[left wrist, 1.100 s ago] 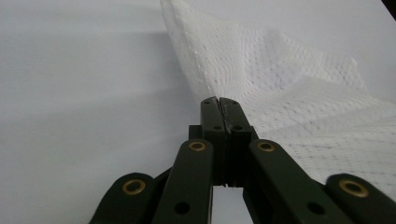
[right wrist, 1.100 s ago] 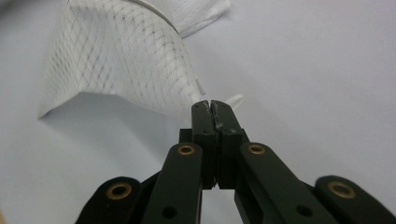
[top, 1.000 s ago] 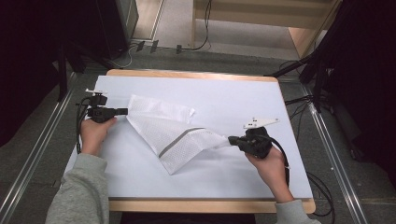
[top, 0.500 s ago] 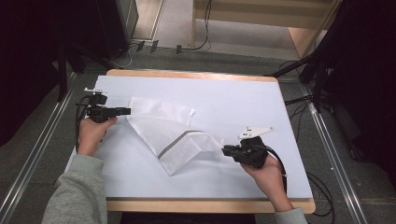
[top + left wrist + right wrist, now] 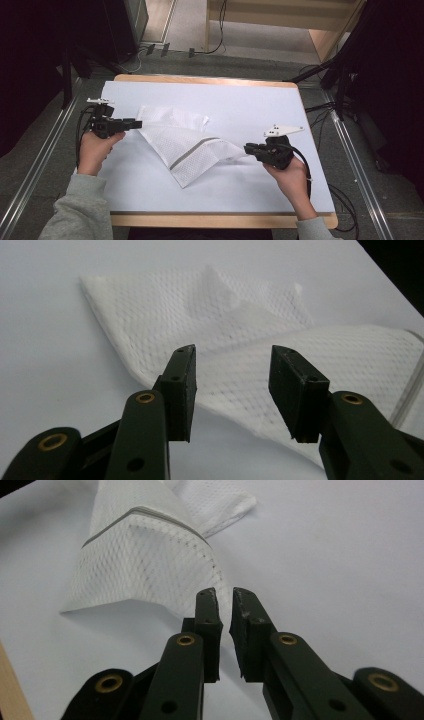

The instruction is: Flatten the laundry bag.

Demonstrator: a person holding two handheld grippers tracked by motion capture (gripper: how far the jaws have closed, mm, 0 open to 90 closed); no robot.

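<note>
The mesh bag lies crumpled and partly folded near the middle of the white tabletop, between the two hands. It looks like a zip laundry bag: a grey zip line runs across its near flap, and one corner is turned over onto the rest.

The work appears to be flattening or folding it, and judging by the wrinkles and the doubled-over flap, that is only partway done; most of the smoothing is left.

The left tongs stand wide apart, just at the bag's left edge, gripping nothing. The right tongs are nearly closed at the bag's right corner; the cloth's tip seems to run between them, but I cannot tell for sure whether they pinch it.

As a container, the bag looks flat and limp, so probably empty; its inside is not visible.
</note>
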